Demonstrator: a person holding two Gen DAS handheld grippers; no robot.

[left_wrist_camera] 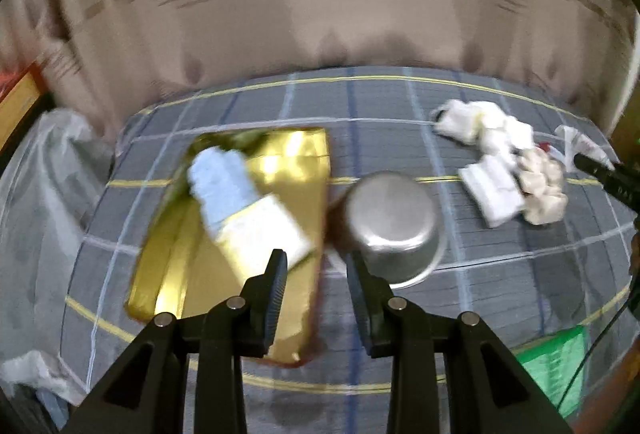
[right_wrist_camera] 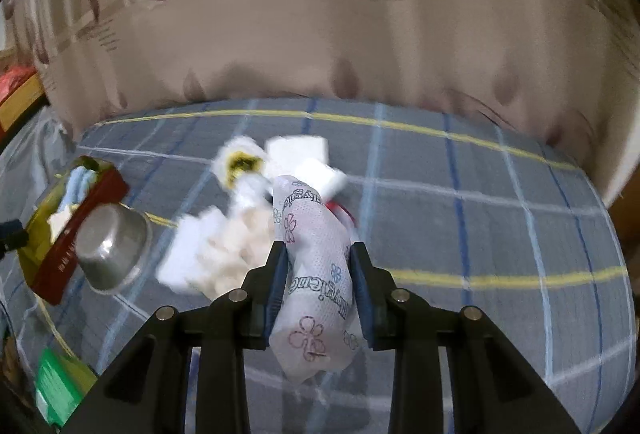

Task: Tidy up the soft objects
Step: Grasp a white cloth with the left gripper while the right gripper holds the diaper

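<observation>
The right gripper (right_wrist_camera: 319, 258) clamps a flower-printed tissue pack (right_wrist_camera: 316, 274) above the checked bedsheet (right_wrist_camera: 500, 234). The left gripper (left_wrist_camera: 316, 266) hangs half-open, empty, over the gold box (left_wrist_camera: 240, 234) near the sheet's left edge.

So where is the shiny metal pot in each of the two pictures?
Left wrist view: the metal pot lies upside down near the middle, right of the gold box, just beyond the left gripper.
Right wrist view: the pot sits at the left, beside the same box, left of the right gripper.
Shared landmark: the pile of white cloths.
</observation>
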